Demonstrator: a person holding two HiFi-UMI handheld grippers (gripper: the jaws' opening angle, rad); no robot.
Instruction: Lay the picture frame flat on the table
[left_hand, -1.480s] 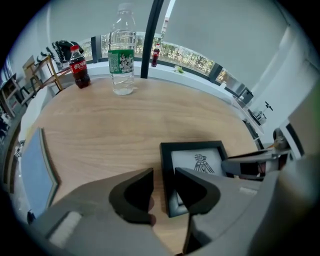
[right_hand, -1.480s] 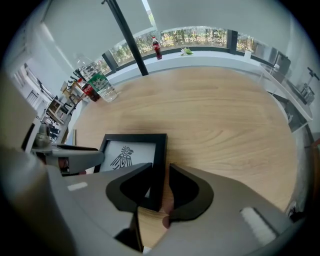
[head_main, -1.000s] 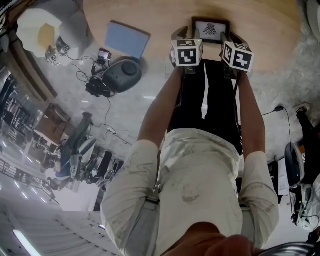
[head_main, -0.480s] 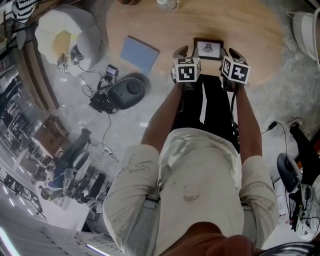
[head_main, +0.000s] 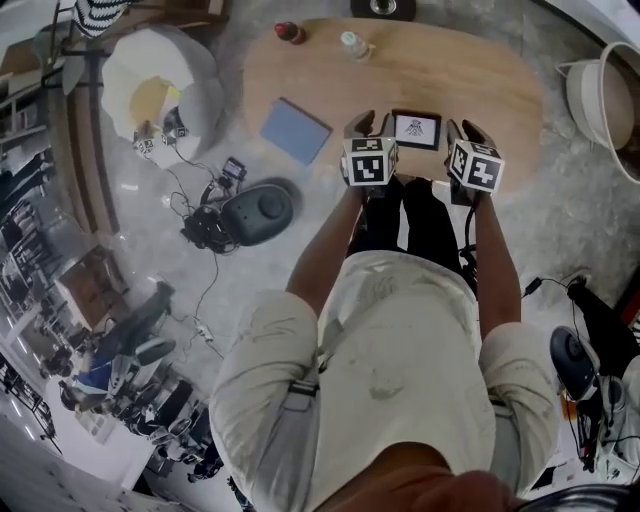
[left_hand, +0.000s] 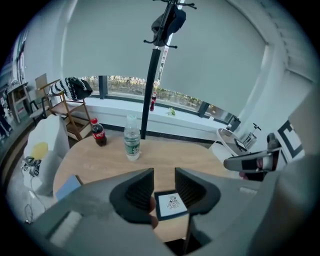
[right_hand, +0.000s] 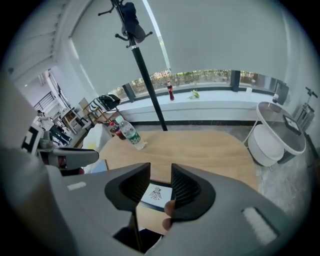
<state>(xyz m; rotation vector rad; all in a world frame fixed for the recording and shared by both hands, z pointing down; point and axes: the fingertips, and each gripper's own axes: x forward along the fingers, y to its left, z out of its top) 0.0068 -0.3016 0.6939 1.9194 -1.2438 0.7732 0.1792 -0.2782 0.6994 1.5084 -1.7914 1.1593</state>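
Observation:
The picture frame, black-edged with a white print, looks to lie face up near the front edge of the oval wooden table. My left gripper hovers just left of it and my right gripper just right of it, both apart from it. In the left gripper view the frame shows through the gap of the open left gripper. The right gripper is open too, with the frame on the table beyond the gap. Neither holds anything.
On the table are a blue pad, a cola bottle and a water bottle. A white chair and a black round device with cables are at the left. A white tub stands at the right.
The head view has pulled back, so more of the table shows. Both grippers have spread a little away from the frame, which stays on the table.

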